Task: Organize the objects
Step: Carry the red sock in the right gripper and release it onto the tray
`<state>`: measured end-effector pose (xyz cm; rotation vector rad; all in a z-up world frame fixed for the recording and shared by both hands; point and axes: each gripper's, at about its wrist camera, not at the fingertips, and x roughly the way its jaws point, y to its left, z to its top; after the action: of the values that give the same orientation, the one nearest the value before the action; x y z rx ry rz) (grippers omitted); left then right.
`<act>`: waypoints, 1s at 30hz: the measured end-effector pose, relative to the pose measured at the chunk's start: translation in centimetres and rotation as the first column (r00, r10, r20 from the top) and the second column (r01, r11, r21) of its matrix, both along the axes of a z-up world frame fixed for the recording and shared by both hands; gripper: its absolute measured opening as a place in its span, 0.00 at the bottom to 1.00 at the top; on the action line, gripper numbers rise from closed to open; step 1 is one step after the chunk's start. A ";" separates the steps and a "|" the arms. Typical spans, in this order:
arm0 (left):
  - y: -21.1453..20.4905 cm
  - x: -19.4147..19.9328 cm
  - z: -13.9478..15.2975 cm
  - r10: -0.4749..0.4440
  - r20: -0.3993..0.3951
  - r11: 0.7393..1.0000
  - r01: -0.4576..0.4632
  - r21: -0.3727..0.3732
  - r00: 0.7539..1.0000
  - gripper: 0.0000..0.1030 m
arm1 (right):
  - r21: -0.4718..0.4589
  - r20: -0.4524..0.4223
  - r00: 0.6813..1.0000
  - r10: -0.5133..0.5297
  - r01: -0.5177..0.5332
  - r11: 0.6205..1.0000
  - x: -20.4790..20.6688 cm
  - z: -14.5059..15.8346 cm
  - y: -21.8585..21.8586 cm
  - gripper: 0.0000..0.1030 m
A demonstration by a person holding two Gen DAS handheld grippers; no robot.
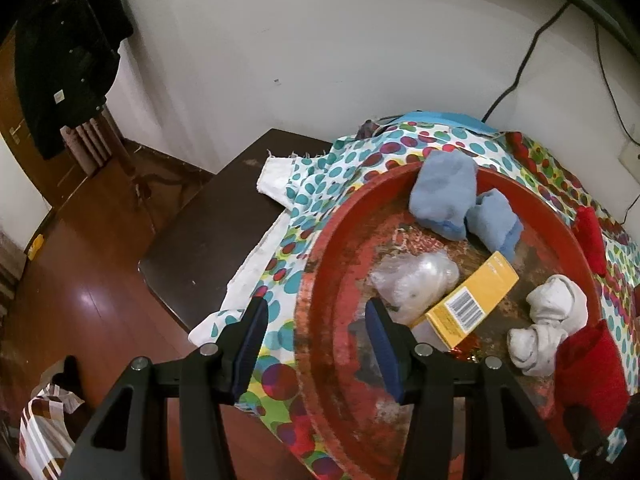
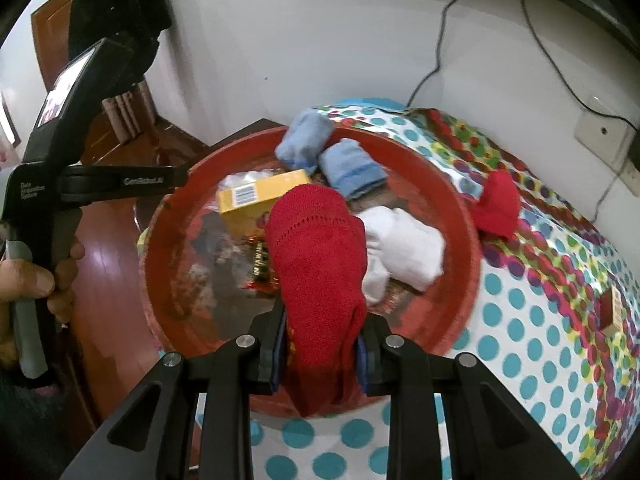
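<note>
Left wrist view: left gripper (image 1: pixel 316 336) over near rim of red tray (image 1: pixel 320 248), jaws parted, holding nothing; blue socks (image 1: pixel 444 196), yellow box (image 1: pixel 472 300), white sock (image 1: pixel 548 316) lying inside tray. Right wrist view: right gripper (image 2: pixel 322 350) clamped narrow on red sock (image 2: pixel 320 256), held above tray (image 2: pixel 172 216); second red sock (image 2: pixel 496 204) on dotted cloth (image 2: pixel 532 320) beside tray rim.

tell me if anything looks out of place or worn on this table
One red knitted sock lies alone on the polka-dot tablecloth, outside the round red tray, while its likely mate hangs in the right gripper. The tray's paint is badly worn and flaking across its floor. The cloth is rumpled at the table's left end.
</note>
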<state>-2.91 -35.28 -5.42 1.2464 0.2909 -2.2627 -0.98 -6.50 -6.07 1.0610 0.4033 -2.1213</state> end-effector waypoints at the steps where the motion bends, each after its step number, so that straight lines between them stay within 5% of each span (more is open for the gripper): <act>1: -0.2 0.1 0.0 0.004 -0.002 1.000 -0.004 0.002 1.000 0.50 | 0.003 0.001 1.000 0.008 -0.008 1.000 0.1 -0.2 -0.7 0.24; 23: -2.5 1.1 -0.6 0.061 0.011 0.998 -0.062 0.020 0.998 0.50 | 0.089 0.027 0.999 0.036 -0.038 0.995 -0.8 -3.0 -6.6 0.31; 27: -2.3 1.0 -0.7 0.059 0.015 0.998 -0.059 0.018 0.998 0.50 | 0.063 -0.017 1.000 -0.003 0.004 0.998 -0.7 -2.8 -5.3 0.68; 30: -2.2 0.9 -0.7 0.055 0.017 0.998 -0.055 0.014 0.998 0.50 | 0.036 -0.049 0.999 -0.006 0.007 0.999 0.1 -2.0 -3.6 0.68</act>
<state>-2.03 -37.50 -6.12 1.2484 0.3318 -2.2064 -0.89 -10.14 -8.05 1.0339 0.4631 -2.1562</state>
